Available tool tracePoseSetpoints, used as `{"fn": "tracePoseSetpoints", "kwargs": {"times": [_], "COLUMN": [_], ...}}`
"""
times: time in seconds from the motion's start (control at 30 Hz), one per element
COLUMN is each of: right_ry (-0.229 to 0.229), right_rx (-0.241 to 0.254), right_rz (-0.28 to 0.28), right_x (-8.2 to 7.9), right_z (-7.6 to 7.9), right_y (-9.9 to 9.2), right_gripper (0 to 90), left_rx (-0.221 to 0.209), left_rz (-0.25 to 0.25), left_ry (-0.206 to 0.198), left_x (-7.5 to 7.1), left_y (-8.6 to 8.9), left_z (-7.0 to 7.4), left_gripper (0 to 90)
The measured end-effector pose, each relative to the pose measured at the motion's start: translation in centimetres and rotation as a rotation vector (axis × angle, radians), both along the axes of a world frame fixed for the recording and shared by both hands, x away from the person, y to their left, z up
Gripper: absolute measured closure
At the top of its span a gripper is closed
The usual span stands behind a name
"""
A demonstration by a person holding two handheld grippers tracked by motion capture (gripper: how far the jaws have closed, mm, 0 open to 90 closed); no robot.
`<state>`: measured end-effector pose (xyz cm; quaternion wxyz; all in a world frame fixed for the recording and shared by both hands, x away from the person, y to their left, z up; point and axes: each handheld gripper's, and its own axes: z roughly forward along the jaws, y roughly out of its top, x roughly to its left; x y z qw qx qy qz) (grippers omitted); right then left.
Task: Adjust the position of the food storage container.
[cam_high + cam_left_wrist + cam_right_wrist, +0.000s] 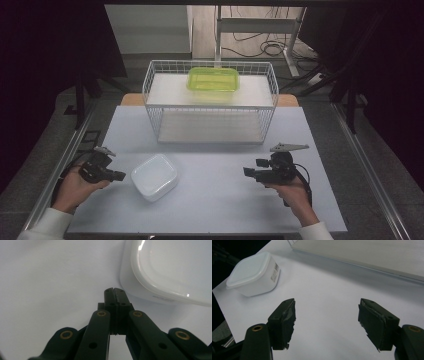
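A white lidded plastic container (154, 176) sits on the white table at the front left. It also appears in the left gripper view, container (172, 267), and in the right gripper view, container (253, 273), where a barcode label shows on its side. My left gripper (120, 176) is shut with nothing in it, its tips (114, 290) just beside the container's edge. My right gripper (247, 172) hovers over the table at the front right, pointing left; its jaws stand open and empty (327, 315). A green container (213, 79) rests on top of the wire rack (210, 102).
The white wire rack stands at the back middle of the table, with a shelf board (372, 252) at its base. The table's front edge (200, 233) is near the person's sleeves. Metal rails run along both sides.
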<state>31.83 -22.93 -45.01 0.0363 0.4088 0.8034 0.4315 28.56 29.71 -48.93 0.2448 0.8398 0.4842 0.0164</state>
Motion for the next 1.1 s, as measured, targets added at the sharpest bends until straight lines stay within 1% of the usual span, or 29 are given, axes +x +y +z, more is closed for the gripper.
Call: {"fn": "tracePoseSetpoints", "kwargs": {"times": [0.1,0.2,0.23,0.3,0.4,0.57,0.83,0.97,1.03,1.1], "right_ry": [0.0,0.001,0.003,0.004,0.007,0.007,0.011,0.012,0.013,0.012], "right_rx": [-0.002,-0.001,-0.002,0.0,-0.003,0.0,-0.004,-0.005,-0.005,-0.005], "right_rz": [0.006,0.006,0.003,0.0,0.003,0.003,0.006,0.002,0.002,0.002], "right_x": [0.0,0.0,0.0,0.1,0.1,0.0,0.1,0.1,0.1,0.1], "right_z": [-0.1,-0.1,-0.1,-0.1,-0.2,-0.1,-0.2,-0.2,-0.2,-0.2], "right_y": [0.2,0.1,0.0,-0.1,-0.1,-0.1,-0.1,-0.3,-0.3,-0.2], "right_gripper": [30.3,30.3,30.3,30.3,30.3,30.3,30.1,30.1,30.1,30.1], "left_rx": [-0.003,-0.012,-0.002,-0.005,-0.023,-0.02,-0.029,-0.025,-0.038,-0.042], "left_rz": [-0.027,-0.036,-0.038,-0.041,-0.047,-0.062,-0.098,-0.11,-0.111,-0.115], "left_ry": [0.011,0.016,0.013,0.016,0.019,0.009,0.018,0.02,0.02,0.023], "left_x": [0.0,0.0,0.0,0.0,0.1,0.6,1.9,2.2,2.3,2.4], "left_y": [-0.8,-1.5,-1.7,-1.9,-2.2,-3.1,-5.1,-5.6,-5.7,-5.9], "left_z": [-0.7,-1.0,-1.1,-1.1,-1.0,-0.9,-1.0,-1.0,-1.0,-1.0], "left_gripper": [90.0,90.0,90.0,90.0,90.0,90.0,90.0,90.0,90.0,90.0]}}
